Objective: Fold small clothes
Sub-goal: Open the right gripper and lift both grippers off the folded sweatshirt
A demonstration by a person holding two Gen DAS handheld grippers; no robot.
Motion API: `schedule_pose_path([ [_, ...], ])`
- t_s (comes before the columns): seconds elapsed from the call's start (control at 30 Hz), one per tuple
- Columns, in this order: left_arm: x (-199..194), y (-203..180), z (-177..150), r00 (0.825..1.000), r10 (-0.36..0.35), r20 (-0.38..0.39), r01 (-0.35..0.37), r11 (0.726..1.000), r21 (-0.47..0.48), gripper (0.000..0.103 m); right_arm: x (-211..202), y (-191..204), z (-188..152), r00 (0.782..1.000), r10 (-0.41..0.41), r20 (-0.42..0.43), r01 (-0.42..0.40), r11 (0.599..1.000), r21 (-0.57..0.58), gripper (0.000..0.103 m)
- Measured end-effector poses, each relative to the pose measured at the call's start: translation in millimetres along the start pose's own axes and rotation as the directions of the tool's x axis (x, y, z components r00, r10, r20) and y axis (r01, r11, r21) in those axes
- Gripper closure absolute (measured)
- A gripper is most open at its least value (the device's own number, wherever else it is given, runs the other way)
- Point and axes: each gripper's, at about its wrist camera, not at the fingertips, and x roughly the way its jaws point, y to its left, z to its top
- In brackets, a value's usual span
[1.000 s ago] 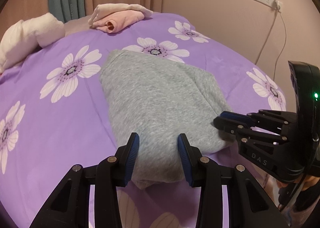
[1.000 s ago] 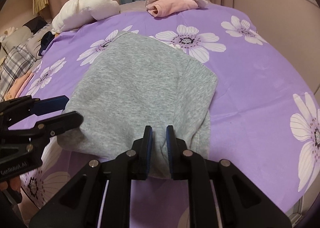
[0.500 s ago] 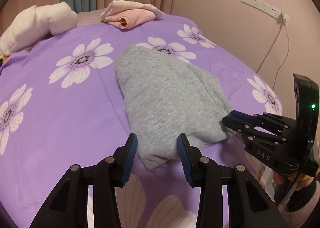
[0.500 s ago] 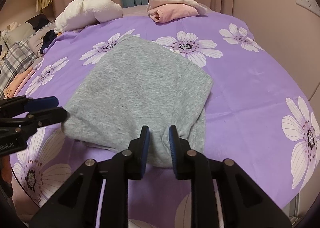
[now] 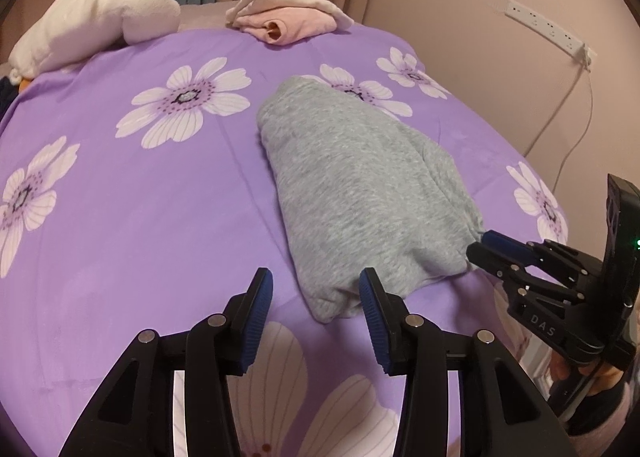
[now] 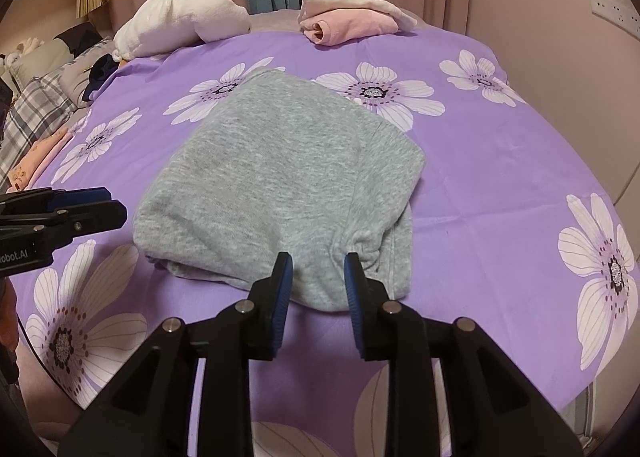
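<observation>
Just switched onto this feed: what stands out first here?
A folded grey garment lies mid-bed on the purple flowered bedspread. Both grippers sit open at its near edge, the right gripper over its near right corner, the left gripper by the other corner. A folded pink garment and a white bundle lie at the far side.
</observation>
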Motion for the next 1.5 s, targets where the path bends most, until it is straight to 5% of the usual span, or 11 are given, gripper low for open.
schedule_pose_path([
  [0.23,2.6,2.0,-1.1,1.000,-0.003,-0.016,0.002,1.000,-0.021,0.058,-2.5,-2.6,-2.9,1.000,0.004,-0.002,-0.004,1.000,0.013,0.071],
  [0.67,8.3,17.3,0.7,0.999,-0.021,-0.038,0.017,0.994,-0.110,0.045,-17.1,-16.9,-10.2,1.000,-0.022,0.015,0.021,0.998,0.052,0.036],
  [0.9,13.5,26.3,2.0,0.997,-0.045,-0.058,0.034,0.985,-0.168,0.045,-17.8,-34.4,-14.0,1.000,-0.011,0.001,0.011,0.992,0.125,0.026],
  [1.1,16.9,29.7,3.5,0.995,-0.074,-0.071,0.059,0.979,-0.194,0.045,-17.6,-48.5,-17.0,0.998,0.067,0.006,-0.067,0.970,0.234,0.021],
  [1.5,18.9,32.5,5.2,0.992,-0.098,-0.078,0.080,0.974,-0.214,0.045,-17.1,-58.3,-17.5,0.996,0.088,0.015,-0.088,0.954,0.285,0.019],
])
